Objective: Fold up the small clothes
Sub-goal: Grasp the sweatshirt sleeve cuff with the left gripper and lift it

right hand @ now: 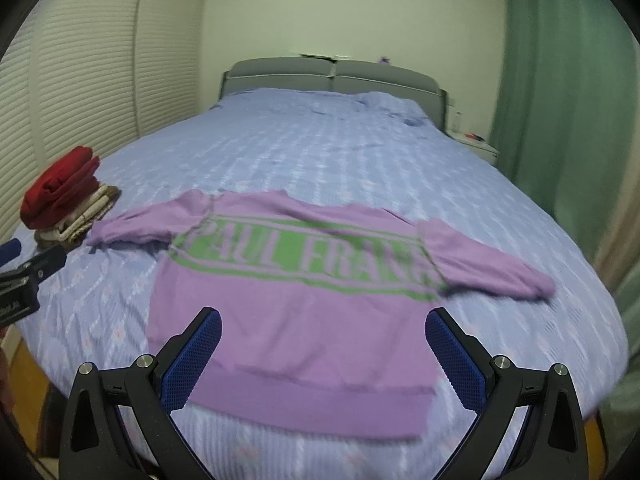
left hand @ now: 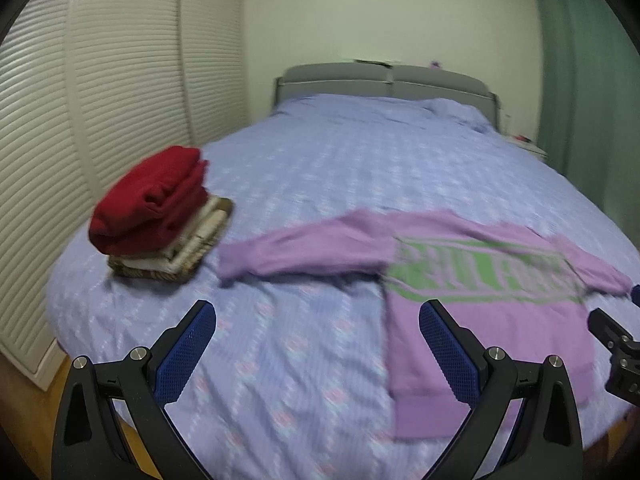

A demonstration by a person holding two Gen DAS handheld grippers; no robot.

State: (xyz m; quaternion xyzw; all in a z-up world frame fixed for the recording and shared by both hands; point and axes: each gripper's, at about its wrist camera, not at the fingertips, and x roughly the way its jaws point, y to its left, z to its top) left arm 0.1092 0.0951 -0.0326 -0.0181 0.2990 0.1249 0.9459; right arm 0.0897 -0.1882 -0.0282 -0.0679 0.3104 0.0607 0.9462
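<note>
Here the purple sweater (right hand: 288,320) lies flat crosswise on the bed (right hand: 320,152), hem nearest the right claw (right hand: 322,354), with the left claw (left hand: 318,354) off to its left (both claws spread, empty).

Across the chest of the purple sweater (right hand: 288,320), pale letters inside a green band (right hand: 304,254) read "PAUL FRAN" before blurring out at its right end, while in the left wrist view the same print is too smeared to read.
</note>
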